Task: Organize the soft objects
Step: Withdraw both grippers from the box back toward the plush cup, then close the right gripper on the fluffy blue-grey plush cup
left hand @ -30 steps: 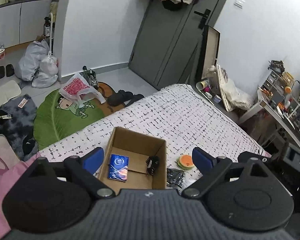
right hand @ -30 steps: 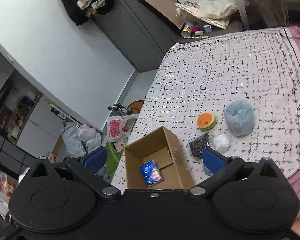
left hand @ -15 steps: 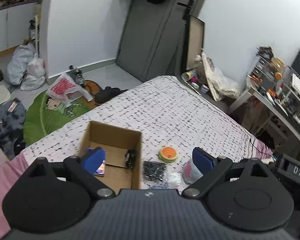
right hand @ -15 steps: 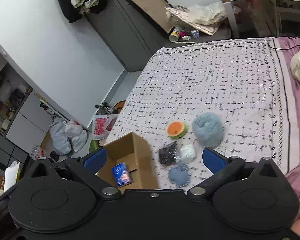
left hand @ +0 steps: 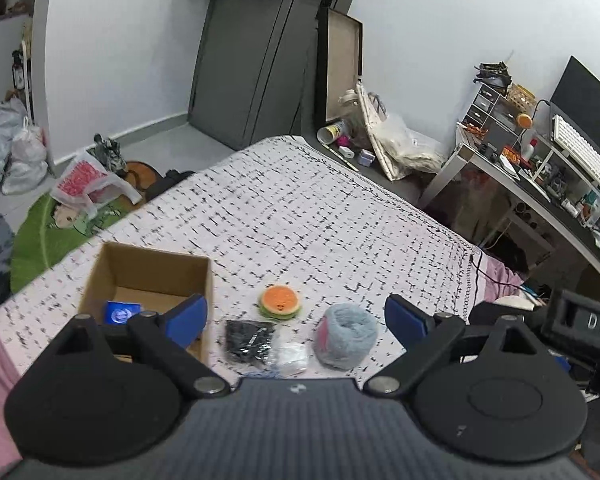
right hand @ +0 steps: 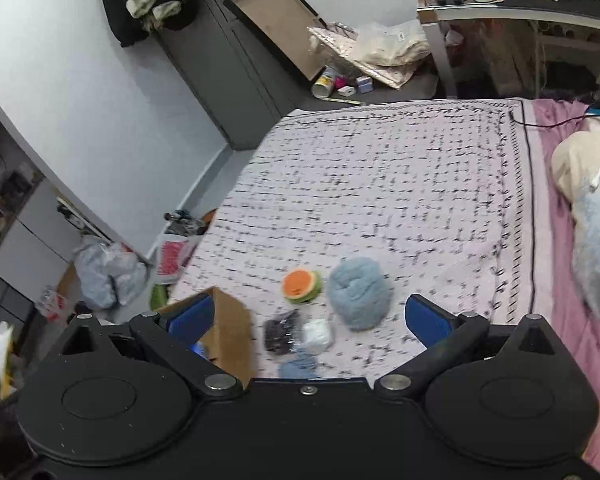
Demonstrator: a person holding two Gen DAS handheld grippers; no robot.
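Soft objects: you have a small cluster on the bed (left hand: 300,216), just right of the cardboard box (left hand: 148,280).
Fuzzy blue roll (left hand: 346,334): it sits at the cluster's 3 o'clock side, resting on the bedspread; in your right view it is at (right hand: 358,292).
Watermelon plush (left hand: 280,300): it lies at 12 o'clock of the cluster, near the roll but apart from it; also seen at (right hand: 301,285).
Black packet (left hand: 248,338): it lies at 9 o'clock of the cluster, touching the white packet (left hand: 292,354) beside it.
Blue soft piece (right hand: 300,364): it is at 6 o'clock of the cluster, partly hidden by your right tool and blurred.
Box contents: a blue pack (left hand: 120,312) lies on the box floor.
Left claw (left hand: 296,316): your fingers stand wide apart and hold nothing, above the cluster.
Right claw (right hand: 310,318): also spread wide and empty, framing the same cluster.
Beyond the bed: a desk (left hand: 540,200) at 2 o'clock, a grey door (left hand: 252,60) at 12 o'clock.
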